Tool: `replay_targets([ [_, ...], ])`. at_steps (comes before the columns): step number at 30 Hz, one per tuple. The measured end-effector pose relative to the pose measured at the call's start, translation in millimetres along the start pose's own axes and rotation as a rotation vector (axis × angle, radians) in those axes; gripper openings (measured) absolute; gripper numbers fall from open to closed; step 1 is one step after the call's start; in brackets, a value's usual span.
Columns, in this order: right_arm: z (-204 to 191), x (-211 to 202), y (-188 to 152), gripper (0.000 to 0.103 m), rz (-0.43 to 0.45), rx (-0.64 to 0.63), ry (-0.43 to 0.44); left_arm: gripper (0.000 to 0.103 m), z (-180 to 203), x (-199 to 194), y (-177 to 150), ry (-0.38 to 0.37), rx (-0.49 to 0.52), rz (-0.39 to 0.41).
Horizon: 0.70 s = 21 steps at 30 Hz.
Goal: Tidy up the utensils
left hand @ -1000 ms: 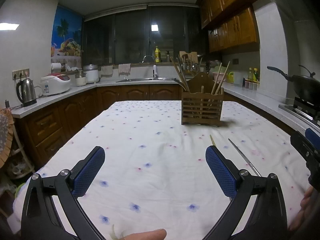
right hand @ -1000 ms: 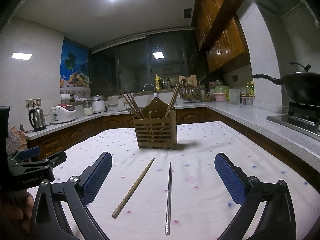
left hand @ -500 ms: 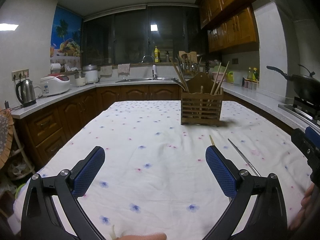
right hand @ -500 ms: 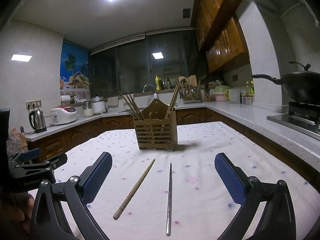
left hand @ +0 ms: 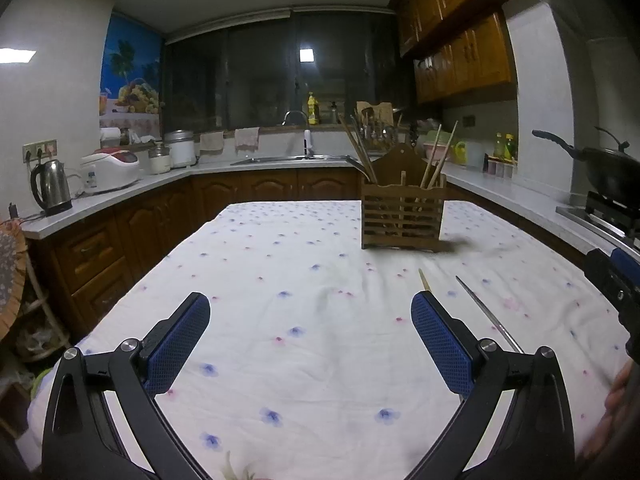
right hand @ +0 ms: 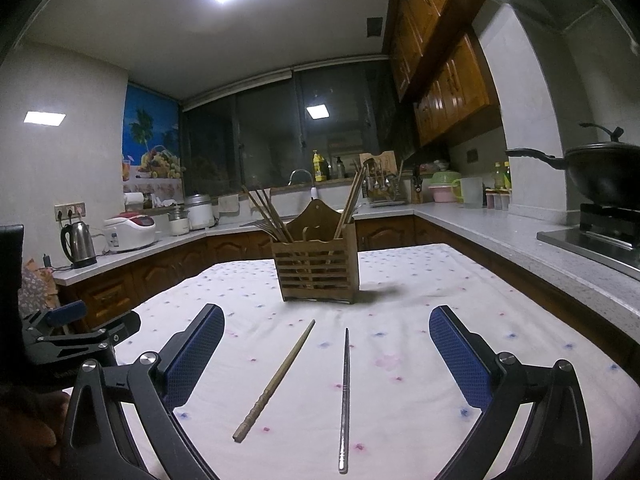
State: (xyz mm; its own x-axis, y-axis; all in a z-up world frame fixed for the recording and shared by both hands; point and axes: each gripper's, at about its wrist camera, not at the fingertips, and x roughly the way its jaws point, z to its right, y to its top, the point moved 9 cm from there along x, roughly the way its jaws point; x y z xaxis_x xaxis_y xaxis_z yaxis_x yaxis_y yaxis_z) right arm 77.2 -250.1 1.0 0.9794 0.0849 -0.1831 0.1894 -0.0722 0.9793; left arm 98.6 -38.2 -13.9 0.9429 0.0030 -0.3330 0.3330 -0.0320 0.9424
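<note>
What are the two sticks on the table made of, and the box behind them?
The left stick looks like wood: matte brown with a carved, ridged handle end. The right stick looks like metal: thin, grey and shiny. The box looks like brown wood or bamboo, built from slats with gaps between them.

Table w/ floral cloth [right hand: 460, 288]: wooden holder [right hand: 316, 270], wooden chopstick [right hand: 276, 380], metal chopstick [right hand: 345, 392].

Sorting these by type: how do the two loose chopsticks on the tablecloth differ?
The wooden chopstick is brown and thicker, with a carved butt end; the metal chopstick is silvery and slimmer. The wooden one lies slanted, the metal one nearly straight toward the holder. Both lie flat, tips toward it, between the open right gripper fingers.
</note>
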Motion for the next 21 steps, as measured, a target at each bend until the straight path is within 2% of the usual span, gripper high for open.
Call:
replay_targets([
  [21, -4.3, 1.4, 2.3, 0.103, 0.003, 0.004, 0.002, 0.103, 1.2, 0.1, -0.1, -0.008, 0.002, -0.005],
])
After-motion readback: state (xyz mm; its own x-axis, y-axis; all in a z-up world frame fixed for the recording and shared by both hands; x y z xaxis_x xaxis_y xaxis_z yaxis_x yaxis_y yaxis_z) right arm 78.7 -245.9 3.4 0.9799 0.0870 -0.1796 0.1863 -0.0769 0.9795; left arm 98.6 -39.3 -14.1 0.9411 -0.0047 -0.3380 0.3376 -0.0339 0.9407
